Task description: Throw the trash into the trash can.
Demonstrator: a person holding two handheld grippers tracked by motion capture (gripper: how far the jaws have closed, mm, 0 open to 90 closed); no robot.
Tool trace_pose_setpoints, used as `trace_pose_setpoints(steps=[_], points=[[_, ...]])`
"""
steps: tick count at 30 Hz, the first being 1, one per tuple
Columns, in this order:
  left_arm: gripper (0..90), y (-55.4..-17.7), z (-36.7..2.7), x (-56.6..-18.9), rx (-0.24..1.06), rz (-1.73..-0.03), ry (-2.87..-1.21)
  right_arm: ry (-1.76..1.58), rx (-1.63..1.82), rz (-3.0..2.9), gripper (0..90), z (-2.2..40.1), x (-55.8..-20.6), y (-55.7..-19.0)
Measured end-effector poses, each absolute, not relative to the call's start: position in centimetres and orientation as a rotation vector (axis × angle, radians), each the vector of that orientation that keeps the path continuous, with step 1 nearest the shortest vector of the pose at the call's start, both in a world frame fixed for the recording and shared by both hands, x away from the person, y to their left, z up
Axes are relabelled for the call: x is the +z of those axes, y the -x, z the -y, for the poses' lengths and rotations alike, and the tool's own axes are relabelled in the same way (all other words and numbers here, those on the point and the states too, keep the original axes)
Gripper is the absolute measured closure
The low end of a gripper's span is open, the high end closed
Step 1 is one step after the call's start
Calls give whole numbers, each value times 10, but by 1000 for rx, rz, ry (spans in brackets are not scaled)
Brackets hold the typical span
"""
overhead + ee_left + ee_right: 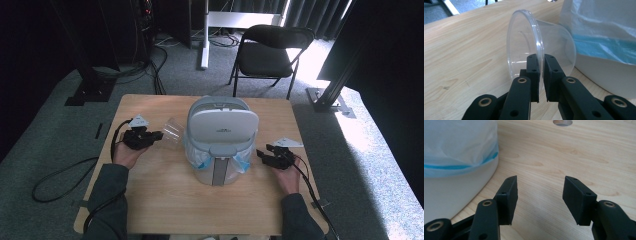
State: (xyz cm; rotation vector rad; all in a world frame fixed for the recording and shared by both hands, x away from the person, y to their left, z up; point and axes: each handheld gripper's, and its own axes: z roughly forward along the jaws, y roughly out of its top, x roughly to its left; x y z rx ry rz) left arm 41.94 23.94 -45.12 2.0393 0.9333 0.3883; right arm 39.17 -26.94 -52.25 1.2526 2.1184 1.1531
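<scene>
**Operator:** My left gripper (541, 75) is pinched on the rim of the clear plastic cup (541, 47), 1 pad inside the mouth and 1 outside. The cup lies on its side on the wooden table (165, 200), just left of the white pedal bin (222, 132) with its blue-edged bag (604, 48).

**Colleague:** How do you expect it to handle?

**Operator:** Very light, I'd judge, and thin-walled. It looks flexible rather than stiff, so a hard squeeze could buckle or crack the wall. The surface is smooth and glossy, probably slippery. The rolled rim is the stiffest part, so that is where I want the hold, and that is where the pads sit.

**Colleague:** And how does it look?

**Operator:** Fully see-through, tapered from a wide mouth to a narrower base, no lid, nothing visible inside. From the high view it is a faint pale shape (172, 134) between my left gripper (141, 136) and the bin, mouth turned towards the gripper.

**Colleague:** Your other side?

**Operator:** The right gripper (539, 195) has its jaws partly apart with nothing between them, just bare wood below. In the high view it rests (272, 157) low on the table just right of the bin, not touching it as far as I can tell.

**Colleague:** The bin lid?

**Operator:** Shut, from above. With 1 thin wall in the pinch, I'd move the cup slowly so it doesn't swing.
</scene>
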Motion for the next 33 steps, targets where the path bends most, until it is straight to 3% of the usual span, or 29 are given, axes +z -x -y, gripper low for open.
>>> trace_pose_setpoints(steps=[23,33], points=[[839,-416,-250,-399,453,-867,-1988,-1240,989,-2203,402,256,-547,-397],[839,-414,-248,-375,461,-816,-1973,-1262,988,-2226,265,256,-548,-398]])
